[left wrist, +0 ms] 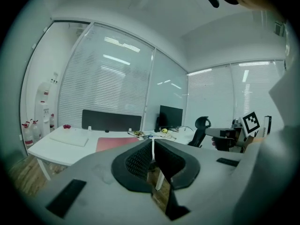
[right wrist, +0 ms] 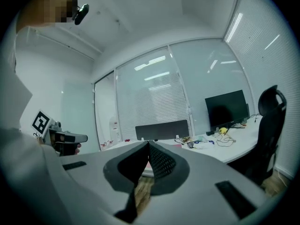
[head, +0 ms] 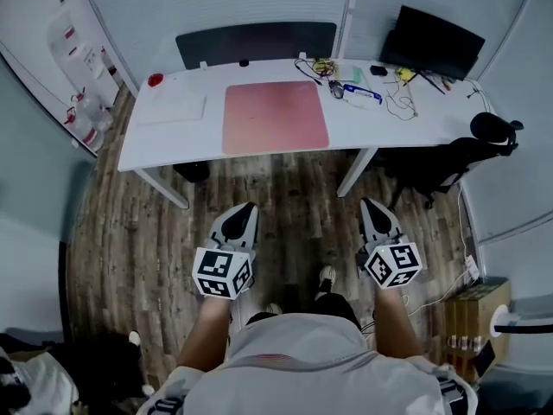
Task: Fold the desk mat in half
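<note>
White desk [head: 155, 145] is standing on wood floor [head: 121, 232]; pink desk mat [head: 275, 117] is lying flat, unfolded, at its middle. Left gripper [head: 245, 207] and right gripper [head: 371, 204] are hovering well short of it, jaws closed on nothing.

The left gripper [left wrist: 153, 142] hides part of the desk mat [left wrist: 112, 143].

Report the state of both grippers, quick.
Left gripper: closed, nothing between its jaws.
Right gripper: closed, nothing between its jaws.
</note>
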Tool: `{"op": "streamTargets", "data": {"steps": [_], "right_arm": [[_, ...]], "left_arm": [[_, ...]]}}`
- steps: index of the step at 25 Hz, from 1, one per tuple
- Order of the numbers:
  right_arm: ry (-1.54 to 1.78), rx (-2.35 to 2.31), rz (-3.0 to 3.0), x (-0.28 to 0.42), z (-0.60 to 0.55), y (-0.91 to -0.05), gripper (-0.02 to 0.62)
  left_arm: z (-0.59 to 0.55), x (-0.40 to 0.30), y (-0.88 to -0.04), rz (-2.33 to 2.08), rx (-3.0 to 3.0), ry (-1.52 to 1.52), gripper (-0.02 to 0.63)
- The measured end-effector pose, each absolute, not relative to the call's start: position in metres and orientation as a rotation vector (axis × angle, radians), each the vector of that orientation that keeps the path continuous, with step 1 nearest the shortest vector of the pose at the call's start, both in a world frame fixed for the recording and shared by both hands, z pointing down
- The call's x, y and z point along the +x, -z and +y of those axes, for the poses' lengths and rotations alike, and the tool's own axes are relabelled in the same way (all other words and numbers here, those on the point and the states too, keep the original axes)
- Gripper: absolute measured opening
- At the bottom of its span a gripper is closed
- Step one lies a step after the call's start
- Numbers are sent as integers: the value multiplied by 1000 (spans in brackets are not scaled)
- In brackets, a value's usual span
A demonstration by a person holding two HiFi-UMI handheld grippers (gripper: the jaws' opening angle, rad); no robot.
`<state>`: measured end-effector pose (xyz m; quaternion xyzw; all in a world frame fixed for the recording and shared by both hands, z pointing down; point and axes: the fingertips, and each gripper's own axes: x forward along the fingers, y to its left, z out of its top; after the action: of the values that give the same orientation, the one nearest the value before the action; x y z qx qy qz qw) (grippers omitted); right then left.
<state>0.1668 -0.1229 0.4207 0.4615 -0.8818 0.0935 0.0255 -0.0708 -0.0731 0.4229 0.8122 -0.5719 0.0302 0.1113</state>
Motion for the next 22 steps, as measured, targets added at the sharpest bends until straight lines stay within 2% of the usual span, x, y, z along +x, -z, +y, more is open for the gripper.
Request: {"op": "streamTargets", "data": {"steps": [6,14,22], "right_arm": [[-316,1308,-2782,173,-231,-437,52],[-387,1252,-2762,220,-377,-443,52],[-517,1275,-2643,214,-431,-488,58]], "left_arm": [[-155,-59,-427,-1809,2296,-104,25],[-266,-21,-410,-1916,2229,-124,26],[-324,-33,-430,-1878,2200,-150,26]]}}
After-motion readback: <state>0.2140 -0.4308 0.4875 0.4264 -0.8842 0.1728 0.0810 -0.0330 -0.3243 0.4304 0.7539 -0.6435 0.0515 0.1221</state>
